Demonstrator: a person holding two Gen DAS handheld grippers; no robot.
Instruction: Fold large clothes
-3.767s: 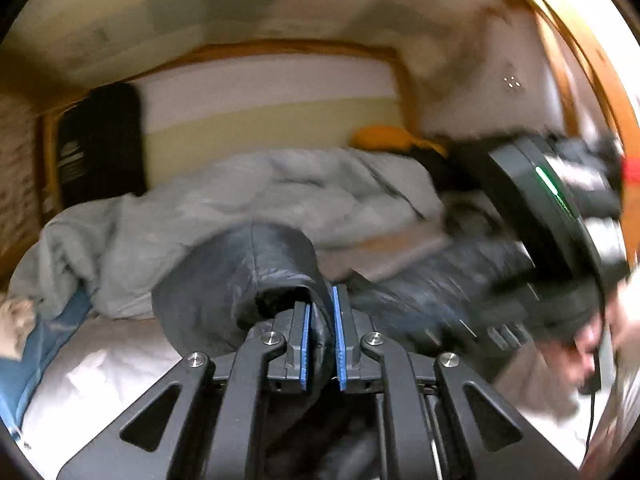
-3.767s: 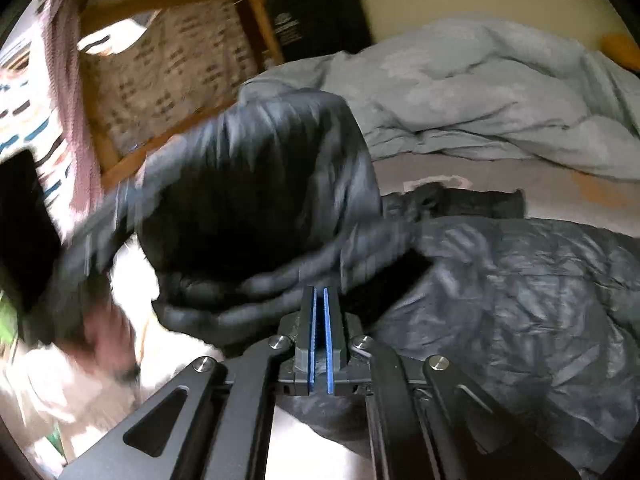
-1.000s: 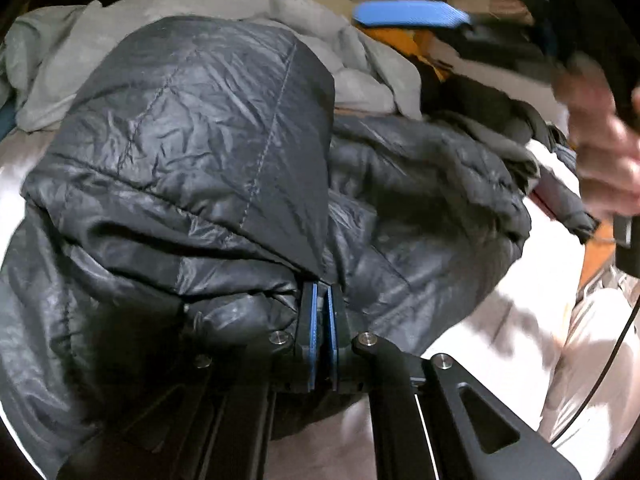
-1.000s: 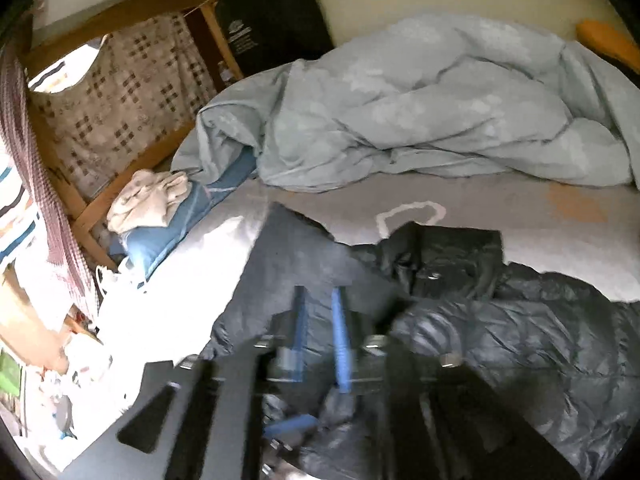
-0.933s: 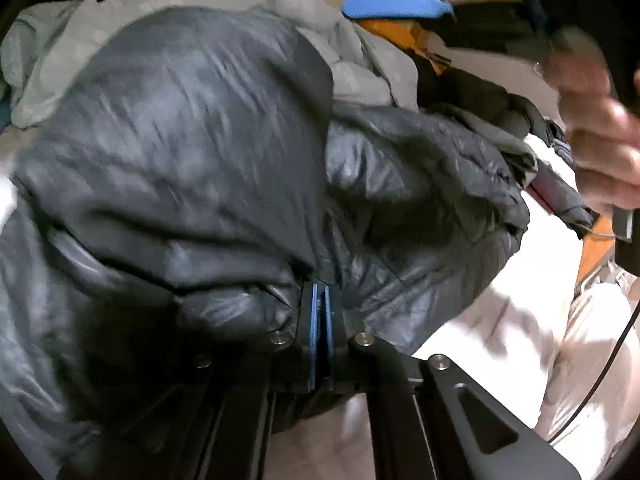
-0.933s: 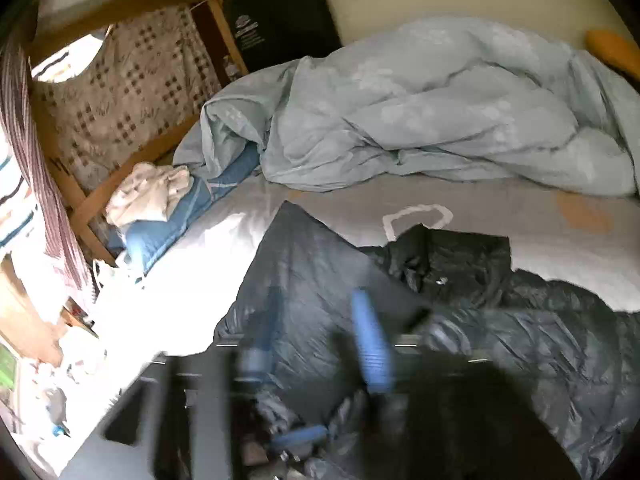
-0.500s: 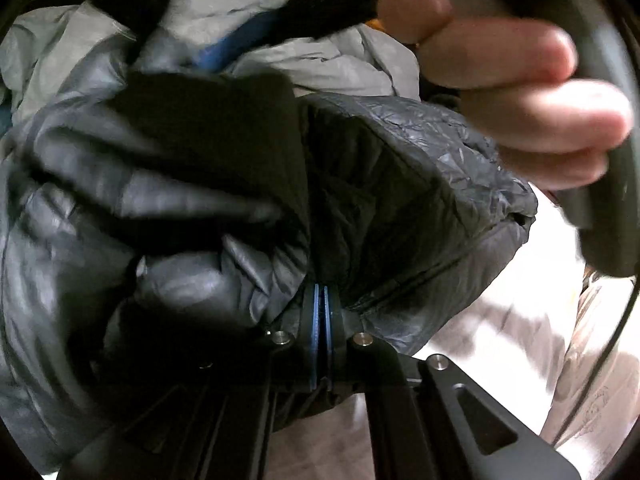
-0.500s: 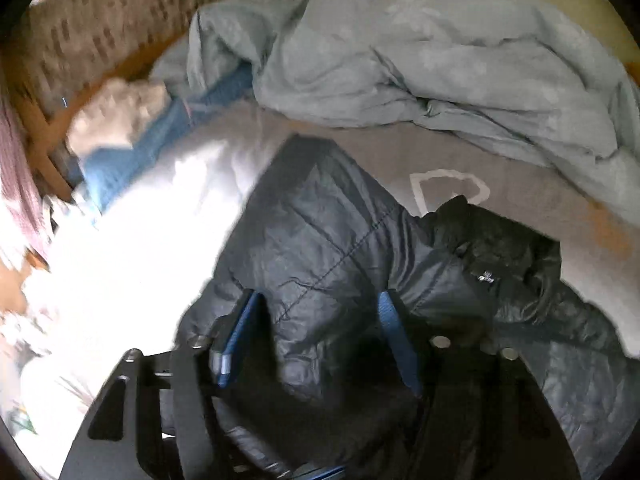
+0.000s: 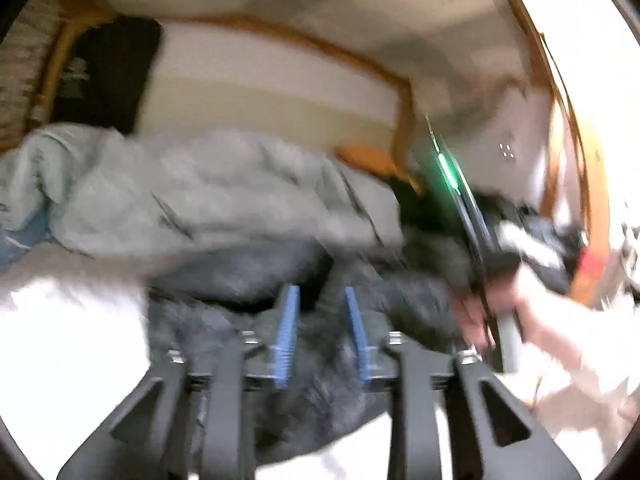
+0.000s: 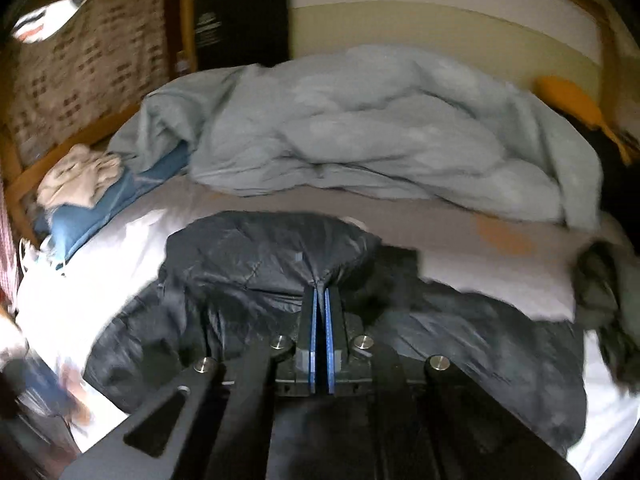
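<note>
A dark quilted puffer jacket lies bunched on the bed. In the right wrist view my right gripper is shut on a pinch of the jacket's fabric, which puckers at the blue pads. In the blurred left wrist view my left gripper is open, its blue pads apart just above the jacket, holding nothing. The right gripper's body, with a green light, and the hand on it show at the right of that view.
A rumpled light blue duvet lies across the back of the bed. A blue pillow with pale clothes sits at the left. A wooden bed frame, a black panel and an orange item border the mattress.
My left gripper has opened, let go of the jacket and tilted up to face the wall. My right gripper, open half a second ago, has shut on the jacket.
</note>
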